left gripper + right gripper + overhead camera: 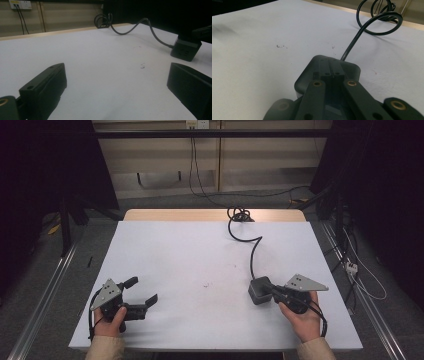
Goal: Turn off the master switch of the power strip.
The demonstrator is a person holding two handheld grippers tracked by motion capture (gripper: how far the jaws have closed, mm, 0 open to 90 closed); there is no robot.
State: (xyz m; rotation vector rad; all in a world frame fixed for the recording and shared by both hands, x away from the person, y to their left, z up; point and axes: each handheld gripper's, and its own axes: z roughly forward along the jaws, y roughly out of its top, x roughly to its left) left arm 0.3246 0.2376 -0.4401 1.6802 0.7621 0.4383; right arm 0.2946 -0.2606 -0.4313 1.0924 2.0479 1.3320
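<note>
A black cube-shaped power box (258,291) (185,48) (306,75) sits on the white table (190,250) at the right front. Its black cable (253,249) (140,25) (351,44) runs back to a coil (239,214) at the far edge. My right gripper (273,292) (332,65) lies over the top of the box, its two fingers pressed together, shut. My left gripper (143,290) (116,72) rests at the left front, open wide, with bare table between its fingers.
Small dark specks (206,284) mark the table's middle. A wooden strip (175,215) borders the far edge. Wall sockets (20,4) with cords hang behind the table. Metal rails and loose wires lie on the floor at both sides.
</note>
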